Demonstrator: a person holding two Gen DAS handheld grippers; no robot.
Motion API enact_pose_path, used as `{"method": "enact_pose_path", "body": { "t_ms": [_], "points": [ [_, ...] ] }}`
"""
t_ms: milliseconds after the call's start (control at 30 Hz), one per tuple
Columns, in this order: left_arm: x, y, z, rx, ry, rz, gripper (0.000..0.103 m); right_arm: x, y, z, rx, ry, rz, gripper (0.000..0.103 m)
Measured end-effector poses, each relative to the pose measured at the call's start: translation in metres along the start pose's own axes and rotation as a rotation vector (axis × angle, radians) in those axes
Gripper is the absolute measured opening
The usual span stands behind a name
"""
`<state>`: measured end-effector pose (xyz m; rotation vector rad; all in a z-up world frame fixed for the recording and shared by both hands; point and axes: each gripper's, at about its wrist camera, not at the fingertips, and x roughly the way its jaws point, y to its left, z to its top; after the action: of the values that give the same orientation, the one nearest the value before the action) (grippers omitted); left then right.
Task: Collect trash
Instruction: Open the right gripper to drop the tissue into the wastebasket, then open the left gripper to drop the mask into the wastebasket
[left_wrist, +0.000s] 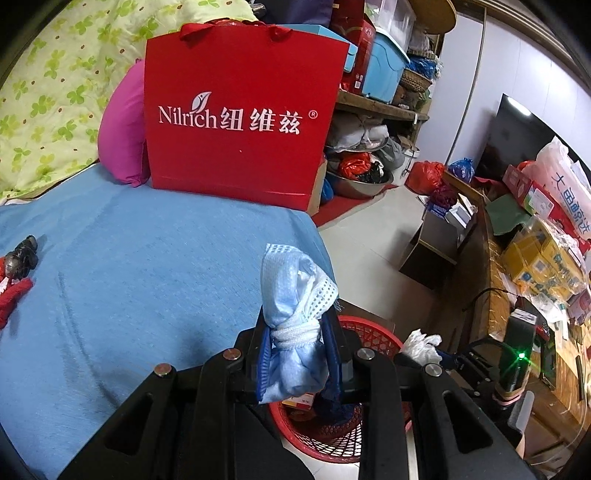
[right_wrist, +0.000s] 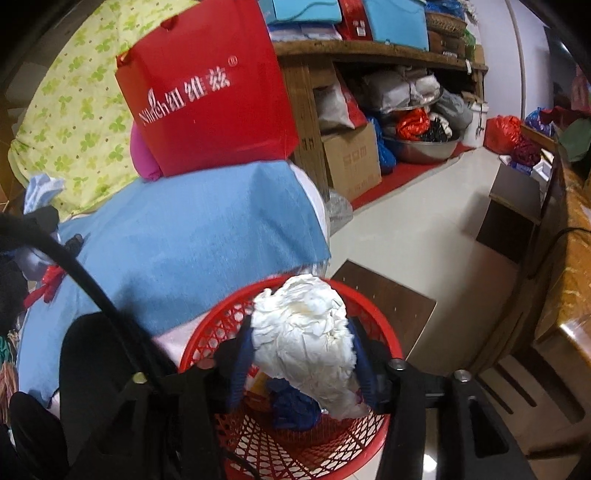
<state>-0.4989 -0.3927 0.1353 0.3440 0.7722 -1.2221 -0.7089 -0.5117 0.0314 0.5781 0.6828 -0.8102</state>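
both grippers hang over the red mesh basket (right_wrist: 295, 435) on the floor beside the bed; the left gripper (left_wrist: 295, 354) is pinched tight on a bundled blue face mask (left_wrist: 291, 325) tied round with its white strap, held above the basket's near rim; the right gripper (right_wrist: 301, 354) has its blue pads (right_wrist: 240, 354) spread somewhat, with the crumpled white tissue (right_wrist: 306, 332) between them, and whether they press on it at all i cannot tell; the wad looks ready to drop; the risk i'd watch is the mask, which sits close to the rim on the bed side, so a release there could tip it onto the blue bedspread (left_wrist: 147, 277) or the floor; the tissue is light and could cling to a pad rather than fall, or glance off the rim; the left view alone shows more trash well back on the bed, a dark scrap with red yarn (left_wrist: 18, 273) at the far edge; the right view alone shows the basket's inside, already holding blue and orange rubbish, and how squarely the tissue sits over it.
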Motion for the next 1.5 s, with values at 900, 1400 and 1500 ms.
{"method": "enact_pose_path", "body": {
  "t_ms": [900,1400,1500],
  "points": [
    [0.030,-0.034,-0.019,0.074,0.097,-0.054,0.027,-0.076,-0.005,0.038,0.035,-0.245,-0.049,0.076],
    [0.053,-0.061,-0.036,0.141,0.175,-0.100,0.027,-0.094,-0.026,0.042,0.066,-0.289,-0.090,0.079],
    [0.053,-0.064,-0.037,0.152,0.181,-0.112,0.027,-0.098,-0.028,0.041,0.067,-0.301,-0.088,0.079]
  ]
}}
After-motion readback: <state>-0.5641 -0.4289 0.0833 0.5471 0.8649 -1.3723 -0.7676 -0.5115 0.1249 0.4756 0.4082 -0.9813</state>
